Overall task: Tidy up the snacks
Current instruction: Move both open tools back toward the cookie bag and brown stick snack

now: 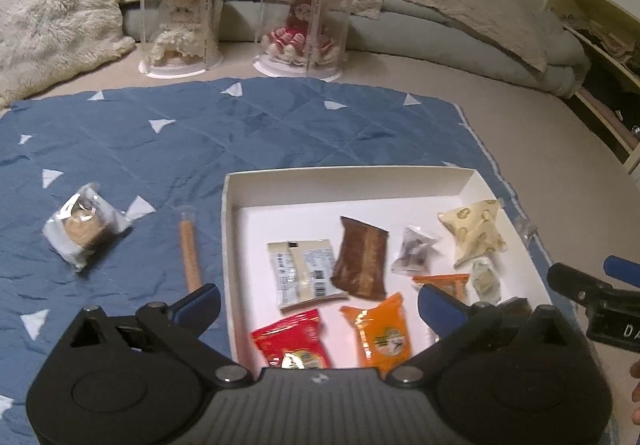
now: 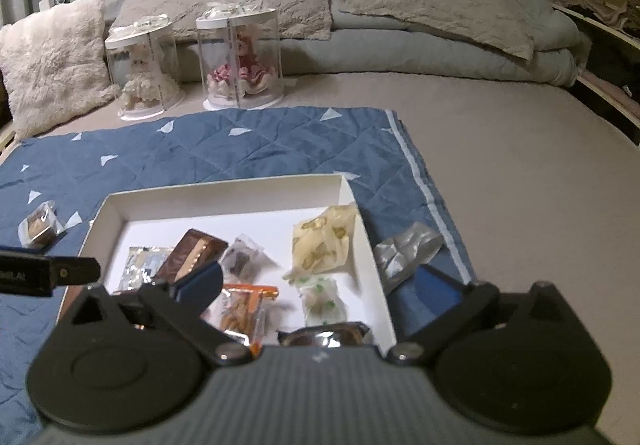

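stick snack (image 1: 190, 255): long axis 12–6 o'clock, left of white box (image 1: 226, 245)
left gripper (image 1: 320, 301): jaws wide, empty
right gripper (image 2: 320, 281): jaws wide, empty

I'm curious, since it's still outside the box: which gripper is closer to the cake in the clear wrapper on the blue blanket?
Left. The left gripper hangs over the box's left side, nearest the cake. The right gripper is over the box's right side, farther away.

wrapped snacks (image 1: 362, 259) scattered flat inside white box (image 1: 228, 229).
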The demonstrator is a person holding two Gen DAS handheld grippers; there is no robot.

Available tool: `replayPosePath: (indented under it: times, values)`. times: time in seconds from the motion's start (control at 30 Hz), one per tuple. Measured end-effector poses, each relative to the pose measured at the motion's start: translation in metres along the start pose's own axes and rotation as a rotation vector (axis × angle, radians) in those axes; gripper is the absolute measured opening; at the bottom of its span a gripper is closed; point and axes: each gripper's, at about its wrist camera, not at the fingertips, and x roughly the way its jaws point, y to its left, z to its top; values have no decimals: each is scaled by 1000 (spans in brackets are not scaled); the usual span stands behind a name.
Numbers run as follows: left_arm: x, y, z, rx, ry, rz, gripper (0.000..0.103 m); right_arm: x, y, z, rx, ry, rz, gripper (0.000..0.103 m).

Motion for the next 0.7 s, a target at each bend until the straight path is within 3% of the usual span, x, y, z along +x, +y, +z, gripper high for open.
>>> replayPosePath:
  times: [0.3, 0.7]
  values:
    - [-15, 44, -1, -23, -26, 51, 103, 5, 27, 5, -5, -5, 35, 103]
    - [-30, 123, 1, -68, -57, 124, 103, 28, 99, 13, -23, 20, 141, 103]
